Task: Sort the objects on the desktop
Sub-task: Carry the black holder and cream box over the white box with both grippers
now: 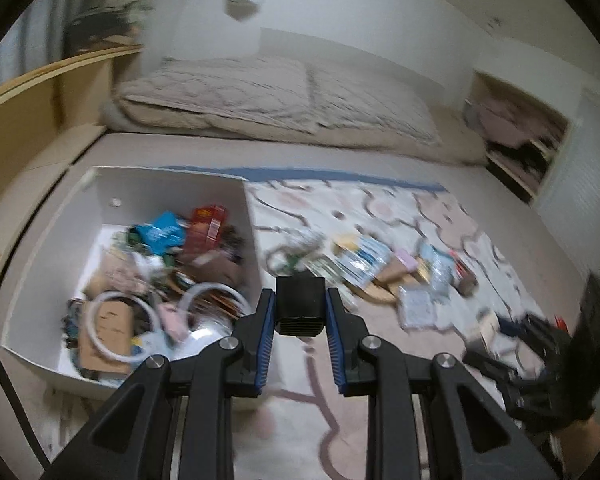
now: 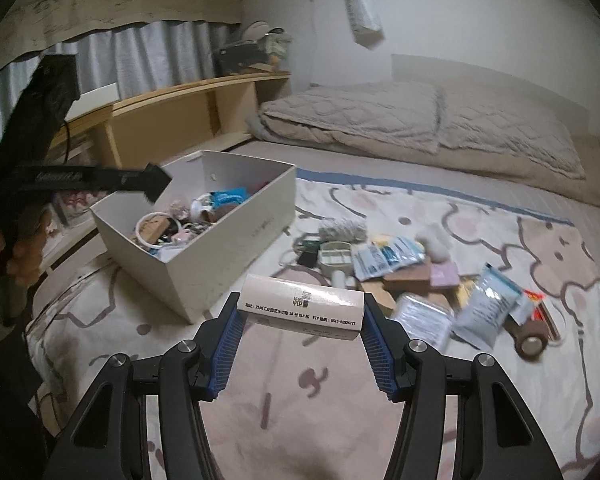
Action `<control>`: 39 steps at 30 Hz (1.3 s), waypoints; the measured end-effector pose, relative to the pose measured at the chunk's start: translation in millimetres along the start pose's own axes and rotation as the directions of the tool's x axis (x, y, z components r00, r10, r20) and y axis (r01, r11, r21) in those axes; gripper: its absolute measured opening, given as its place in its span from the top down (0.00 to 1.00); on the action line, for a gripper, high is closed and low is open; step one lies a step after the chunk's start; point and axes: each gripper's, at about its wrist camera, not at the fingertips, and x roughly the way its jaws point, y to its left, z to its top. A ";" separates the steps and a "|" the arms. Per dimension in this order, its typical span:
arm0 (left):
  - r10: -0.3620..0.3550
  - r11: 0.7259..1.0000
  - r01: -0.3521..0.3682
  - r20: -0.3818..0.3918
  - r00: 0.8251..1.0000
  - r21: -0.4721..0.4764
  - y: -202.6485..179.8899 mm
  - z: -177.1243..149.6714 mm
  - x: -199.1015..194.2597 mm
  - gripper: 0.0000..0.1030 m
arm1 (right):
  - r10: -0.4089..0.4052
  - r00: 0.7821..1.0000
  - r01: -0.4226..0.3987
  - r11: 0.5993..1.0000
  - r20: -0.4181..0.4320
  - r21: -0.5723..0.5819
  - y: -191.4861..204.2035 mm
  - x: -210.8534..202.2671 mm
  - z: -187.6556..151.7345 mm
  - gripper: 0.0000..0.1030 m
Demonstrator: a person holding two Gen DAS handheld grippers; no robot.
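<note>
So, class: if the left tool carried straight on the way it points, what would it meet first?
Probably the loose pile on the patterned blanket, just right of the white box; depth is unclear. The left tool holds a black block.

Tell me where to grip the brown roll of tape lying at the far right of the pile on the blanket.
Judging by its pose, take the brown roll of tape across its outer rim from above. It seems to lie on its side at the pile's right edge, open blanket in front. A red-and-white packet crowds it behind, so approach from the near side.
</note>
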 end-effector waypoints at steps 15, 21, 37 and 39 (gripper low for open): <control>0.202 0.973 -0.199 0.014 0.979 -0.113 59.6 84.6 26.6 0.76 | 0.128 0.992 -0.126 0.990 0.018 -0.066 18.8 13.2 35.7 0.44; 0.222 0.960 -0.232 -0.080 0.972 -0.156 84.6 98.7 59.8 0.76 | 0.128 0.992 -0.126 0.988 0.010 -0.088 17.4 16.5 42.9 0.44; 0.240 0.954 -0.289 -0.373 0.896 -0.082 94.7 64.7 143.0 0.76 | 0.136 0.990 -0.137 0.989 -0.019 -0.059 12.9 30.8 45.1 0.44; 0.238 0.953 -0.292 -0.399 0.885 -0.079 96.5 60.5 148.1 0.76 | 0.135 0.990 -0.137 0.989 -0.025 -0.051 11.4 32.5 44.5 0.44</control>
